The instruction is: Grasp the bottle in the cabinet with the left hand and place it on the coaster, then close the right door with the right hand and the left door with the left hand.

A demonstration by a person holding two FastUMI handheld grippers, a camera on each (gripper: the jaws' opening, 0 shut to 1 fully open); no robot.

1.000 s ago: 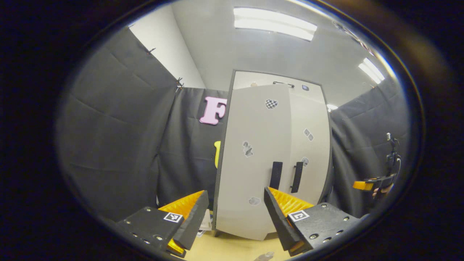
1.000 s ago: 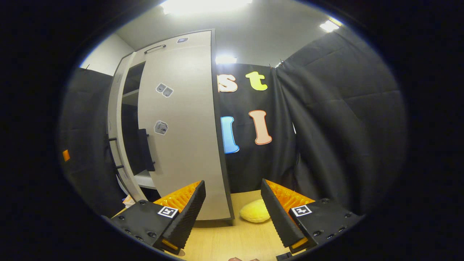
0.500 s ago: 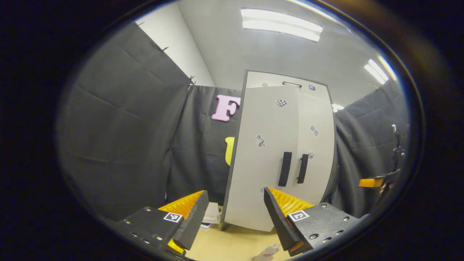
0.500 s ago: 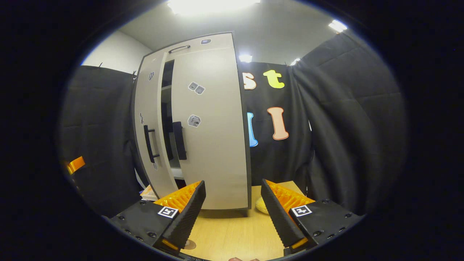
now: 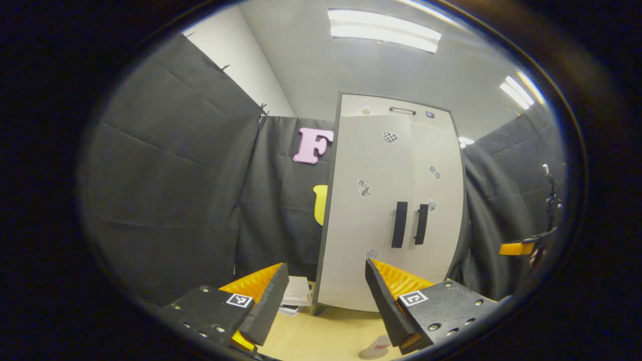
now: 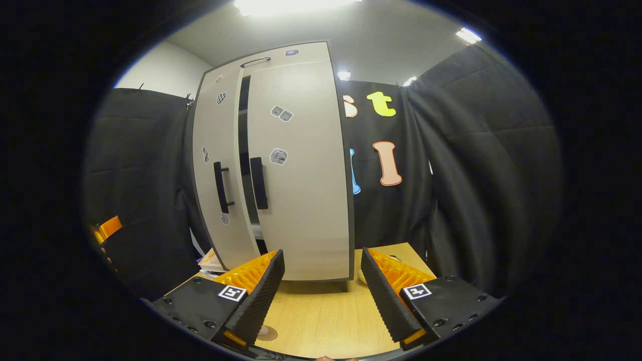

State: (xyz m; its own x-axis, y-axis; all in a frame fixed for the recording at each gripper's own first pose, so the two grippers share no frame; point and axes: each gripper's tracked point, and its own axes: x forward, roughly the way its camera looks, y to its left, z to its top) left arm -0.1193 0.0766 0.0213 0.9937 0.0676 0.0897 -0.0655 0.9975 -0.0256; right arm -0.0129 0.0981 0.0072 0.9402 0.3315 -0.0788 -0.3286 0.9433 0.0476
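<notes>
The tall pale cabinet (image 5: 381, 281) stands on the wooden table, its two doors nearly together and their black handles (image 5: 399, 224) side by side. In the right gripper view a narrow dark gap (image 6: 244, 135) shows between the left door (image 6: 213, 125) and the right door (image 6: 301, 165). A small bottle (image 5: 378, 346) with a pink label stands on the table near my left gripper's right finger. My left gripper (image 5: 326, 268) is open and holds nothing, short of the cabinet. My right gripper (image 6: 321, 253) is open too, apart from the right door. A small brown round disc (image 6: 268, 332) lies by its left finger.
Papers and books (image 5: 296, 296) lie on the table at the cabinet's left foot. A yellow object (image 6: 360, 275) peeks out behind my right gripper's finger. The other gripper (image 5: 516, 248) shows at the far right of the left gripper view. Black cloth walls close in all round.
The doors have swung closer together and the gap between them has narrowed to a slit. Both grippers have drawn back from the cabinet and stayed open.
</notes>
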